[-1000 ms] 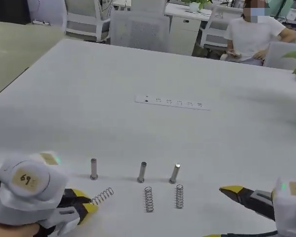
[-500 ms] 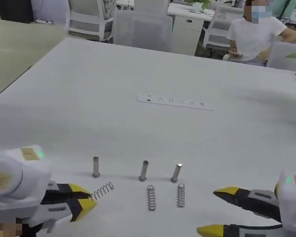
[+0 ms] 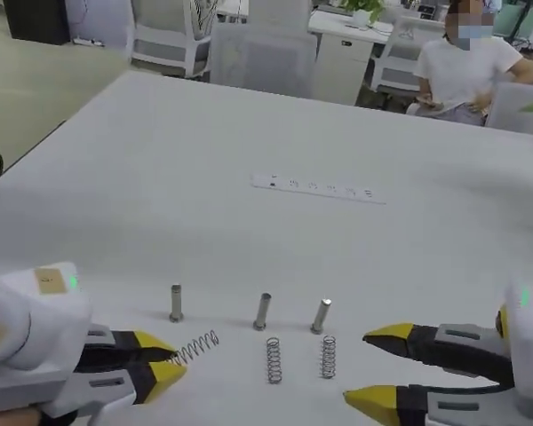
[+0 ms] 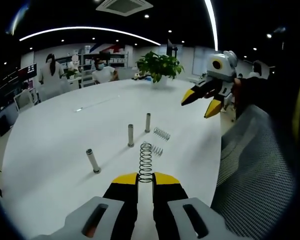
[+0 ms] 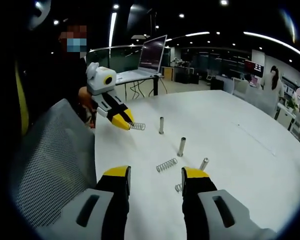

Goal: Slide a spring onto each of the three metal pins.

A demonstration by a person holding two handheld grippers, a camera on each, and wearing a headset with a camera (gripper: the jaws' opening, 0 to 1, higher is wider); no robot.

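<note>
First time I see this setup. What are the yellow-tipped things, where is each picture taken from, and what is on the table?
No robot here: the tongs are hand-held, one per side. One picture comes from a headset camera looking down at the white table; the two round ones come from cameras riding on the tongs. The left tongs are shut on the end of one spring. The right tongs are open, holding nothing. Three metal pins stand on the table, all bare, with two more springs lying before them. Farther back lies a white power strip.
</note>
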